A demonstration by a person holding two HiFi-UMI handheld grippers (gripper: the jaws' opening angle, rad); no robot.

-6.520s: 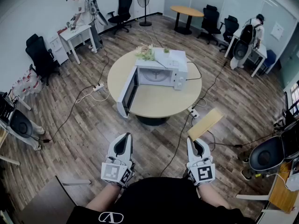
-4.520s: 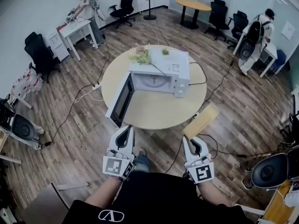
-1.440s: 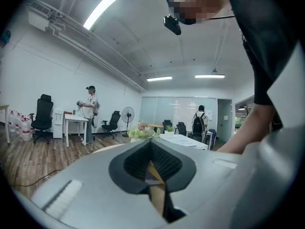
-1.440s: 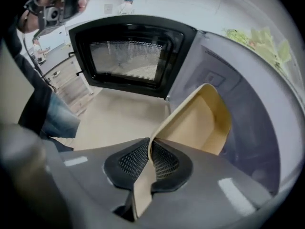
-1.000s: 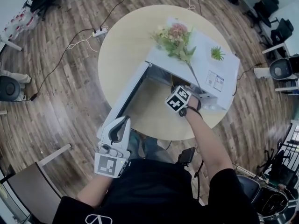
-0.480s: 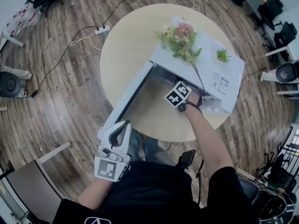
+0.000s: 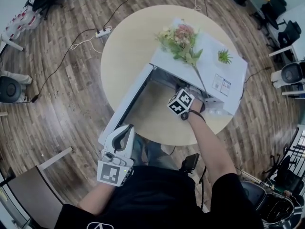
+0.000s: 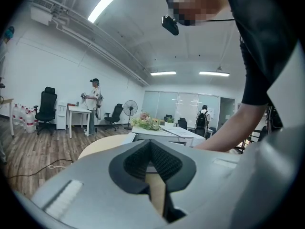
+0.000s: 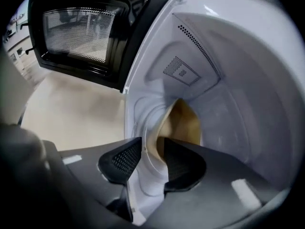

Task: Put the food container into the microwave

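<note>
Inside the microwave: the food container [image 9: 183, 123] sits on the white cavity floor, a tan shape against the pale walls. In the head view it is hidden under the oven's top.
Right gripper: the right gripper [image 9: 152, 146] reaches through the opening, with its marker cube just outside the cavity mouth.
Right fingers: they stand apart by a narrow gap. The container's near edge is in that gap, against one pad, while white floor shows beside the other pad. The wide-angle view is poor here, so this reads as let go or barely touching, though a light hold cannot be ruled out.
Microwave: the microwave [image 7: 209, 63] stands on the round tabletop [image 7: 128, 46], toward its far right side.
Door: the door [image 7: 126, 106] stands swung wide open toward the person, and its free end reaches the tabletop's near edge.
Left gripper: the left gripper [image 8: 150, 146] is held low by the person's body, just beside the door's free end. Its fingers are closed together on nothing.
Done: the container appears to be placed, so the main part of the task looks complete.
Left: the right gripper has yet to be drawn clear of the cavity. The door would need closing if that is wanted, and the left gripper is the nearer one for it.
On top: flowers [image 7: 181, 39] and a small green plant [image 7: 224, 56] rest on the oven, away from the work.
</note>
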